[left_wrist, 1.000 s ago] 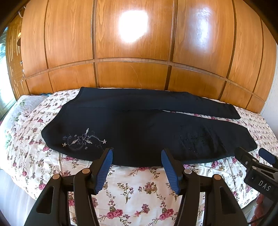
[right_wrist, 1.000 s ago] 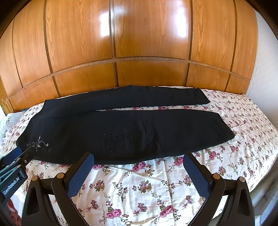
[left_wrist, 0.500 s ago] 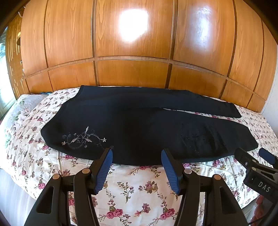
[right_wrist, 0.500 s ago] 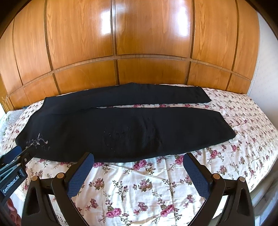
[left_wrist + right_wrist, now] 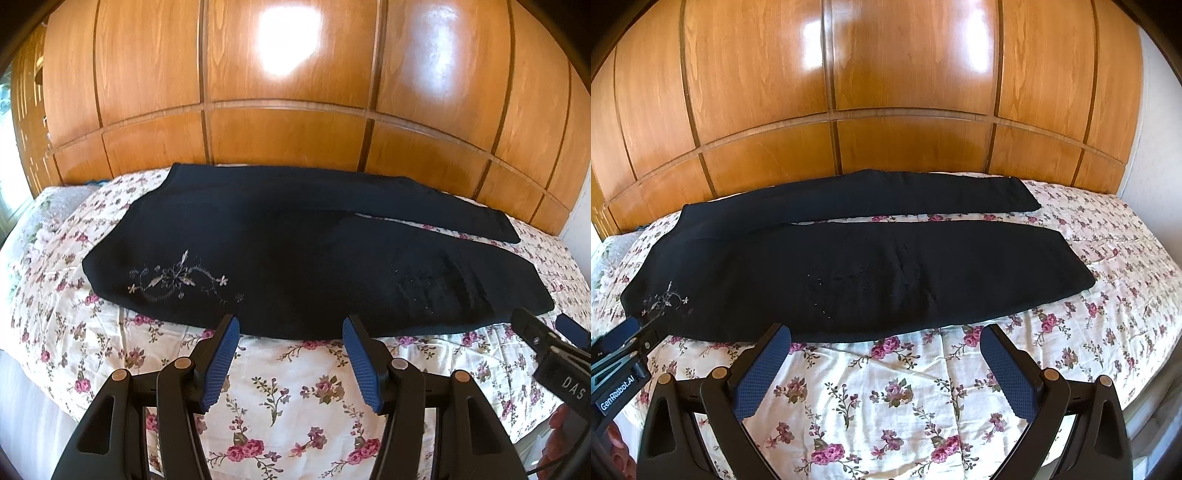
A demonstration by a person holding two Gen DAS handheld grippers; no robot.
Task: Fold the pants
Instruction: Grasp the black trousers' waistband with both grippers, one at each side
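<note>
Pants (image 5: 295, 258) flat on bed (image 5: 295, 387), unfolded. Both jaws open, empty: left hand-held gripper (image 5: 291, 328), right hand-held gripper (image 5: 886, 339). Advised: pinch near edge at 12 o'clock, lift evenly.

A bed and the dark pants we see spread across it.

We see the bed (image 5: 295, 398) covered by a cream quilt printed with pink roses, its far side against a glossy wood-panelled wall (image 5: 280, 133). Directly on the quilt lie black pants (image 5: 295, 251), flat and unfolded, stretched left to right. Their waist end is at the left, where pale floral embroidery (image 5: 173, 277) sits near the near edge. The two legs run to the right, the far one narrower in view, with a thin strip of quilt showing between them. At the bed's far left we see a pale pillow (image 5: 55, 206).
</note>
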